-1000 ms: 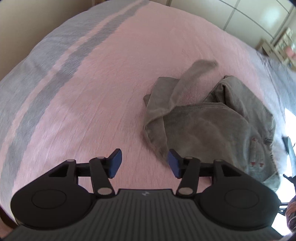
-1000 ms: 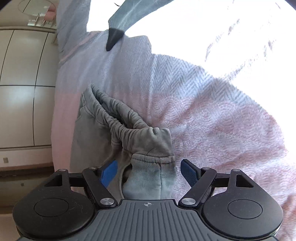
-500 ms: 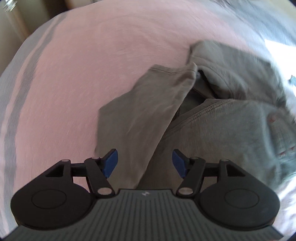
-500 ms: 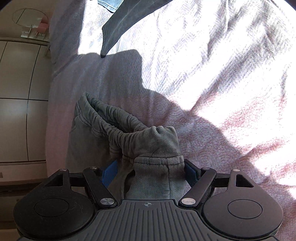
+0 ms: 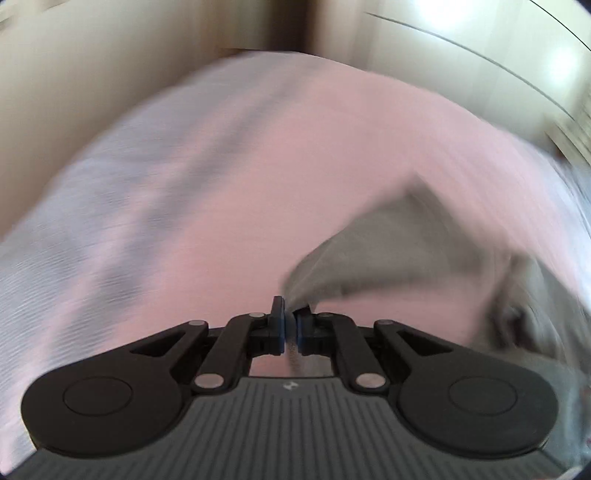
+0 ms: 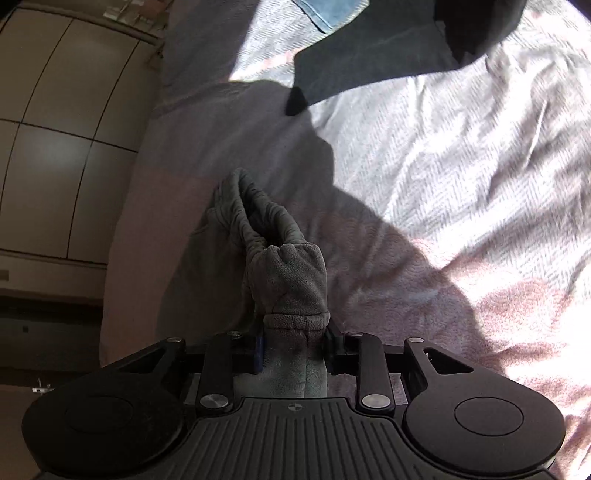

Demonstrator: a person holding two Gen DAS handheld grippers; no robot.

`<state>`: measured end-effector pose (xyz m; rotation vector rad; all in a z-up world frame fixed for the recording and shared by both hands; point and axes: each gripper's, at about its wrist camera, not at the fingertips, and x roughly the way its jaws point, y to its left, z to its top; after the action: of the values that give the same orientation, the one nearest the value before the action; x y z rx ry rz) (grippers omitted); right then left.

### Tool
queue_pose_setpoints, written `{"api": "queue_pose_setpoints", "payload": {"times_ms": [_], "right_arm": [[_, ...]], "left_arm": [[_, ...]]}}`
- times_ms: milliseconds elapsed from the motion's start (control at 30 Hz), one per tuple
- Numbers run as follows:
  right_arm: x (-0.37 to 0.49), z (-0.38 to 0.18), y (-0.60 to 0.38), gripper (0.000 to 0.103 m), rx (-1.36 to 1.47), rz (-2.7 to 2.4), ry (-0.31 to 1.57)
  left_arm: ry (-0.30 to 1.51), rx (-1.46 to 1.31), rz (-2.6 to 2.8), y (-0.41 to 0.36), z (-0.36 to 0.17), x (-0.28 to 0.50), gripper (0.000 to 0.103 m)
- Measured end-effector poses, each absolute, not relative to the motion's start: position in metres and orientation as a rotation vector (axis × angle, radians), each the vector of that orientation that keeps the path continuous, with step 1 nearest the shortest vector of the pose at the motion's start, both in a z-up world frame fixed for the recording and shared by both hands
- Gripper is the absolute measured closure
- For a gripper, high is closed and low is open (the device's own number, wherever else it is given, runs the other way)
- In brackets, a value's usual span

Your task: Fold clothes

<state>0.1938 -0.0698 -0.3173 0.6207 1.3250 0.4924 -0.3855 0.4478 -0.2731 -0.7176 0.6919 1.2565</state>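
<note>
1. One grey garment lies on a bed, strung between two hand-held grippers.
2. The left gripper has its two fingers together, pinching a thin edge of the grey cloth; the view is badly motion-blurred.
3. The right gripper is closing its two fingers on the bunched, gathered band of the same garment, pads pressing on the fabric.
4. One pink bedspread with grey stripes covers the bed; sunlight falls across part of it.
5. Two other items lie at the bed's far end: one dark garment and one blue denim piece.
6. Pale cabinet doors stand beside the bed.
</note>
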Motion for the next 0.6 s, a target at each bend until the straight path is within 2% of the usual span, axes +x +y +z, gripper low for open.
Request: {"api": "queue_pose_setpoints", "payload": {"times_ms": [133, 233, 400, 433, 467, 500, 567, 600], "right_arm": [[0.182, -0.279, -0.109, 0.075, 0.575, 0.541, 1.299], [0.171, -0.274, -0.150, 0.075, 0.502, 0.470, 1.309], [0.165, -0.293, -0.207, 0.057, 0.286, 0.220, 1.377], [0.164, -0.291, -0.215, 0.049, 0.290, 0.203, 1.369], [0.164, -0.289, -0.222, 0.039, 0.293, 0.185, 1.360], [0.164, -0.287, -0.228, 0.036, 0.297, 0.173, 1.350], [0.167, -0.280, -0.230, 0.035, 0.315, 0.190, 1.323], [0.169, -0.279, -0.227, 0.035, 0.326, 0.206, 1.321]], "left_arm": [[0.679, -0.806, 1.361, 0.393, -0.246, -0.470, 0.097], [0.751, -0.975, 1.337, 0.339, -0.275, -0.497, 0.093], [1.024, -1.188, 1.317, 0.271, -0.347, -0.494, 0.088], [1.048, -1.213, 1.308, 0.261, -0.355, -0.490, 0.086], [1.022, -1.215, 1.281, 0.257, -0.352, -0.483, 0.086], [0.984, -1.211, 1.237, 0.256, -0.347, -0.472, 0.085], [0.909, -1.196, 1.147, 0.258, -0.337, -0.448, 0.078], [0.871, -1.180, 1.096, 0.262, -0.332, -0.432, 0.071]]}}
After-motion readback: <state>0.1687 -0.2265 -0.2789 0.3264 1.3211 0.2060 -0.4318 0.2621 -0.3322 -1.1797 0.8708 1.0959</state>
